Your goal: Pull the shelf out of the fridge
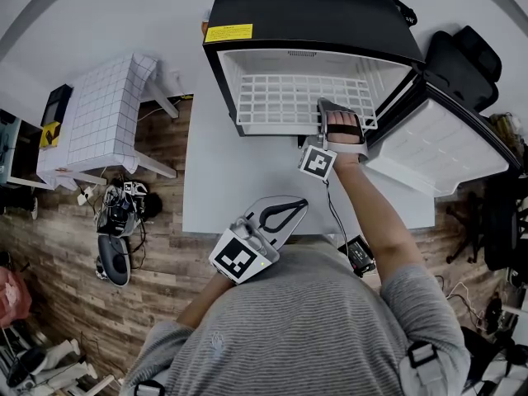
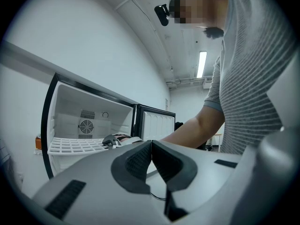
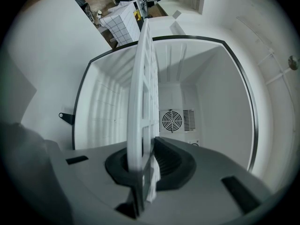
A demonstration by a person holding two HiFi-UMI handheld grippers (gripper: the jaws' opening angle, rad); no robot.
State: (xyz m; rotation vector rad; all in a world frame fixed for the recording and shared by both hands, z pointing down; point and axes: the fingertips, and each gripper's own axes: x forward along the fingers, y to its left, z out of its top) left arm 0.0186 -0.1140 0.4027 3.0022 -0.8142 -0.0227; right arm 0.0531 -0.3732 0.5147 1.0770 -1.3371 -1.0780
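A black mini fridge (image 1: 305, 11) stands open on a white table (image 1: 239, 180). Its white wire shelf (image 1: 289, 101) lies level inside, with the front edge at the fridge's mouth. My right gripper (image 1: 323, 107) is at the shelf's front right part. In the right gripper view the shelf (image 3: 143, 102) runs edge-on between the pads, and my right gripper (image 3: 147, 165) is shut on it. My left gripper (image 1: 299, 206) hangs close to my body over the table's near edge. Its pads meet with nothing between them, so my left gripper (image 2: 151, 144) is shut and empty. From there the shelf (image 2: 75, 146) shows far off.
The fridge door (image 1: 445, 147) swings wide to the right. A fan grille (image 3: 172, 121) sits on the fridge's back wall. A cable and a small black device (image 1: 360, 256) lie near the table's front right. A white gridded stand (image 1: 107, 110) and floor clutter (image 1: 120, 213) are at the left.
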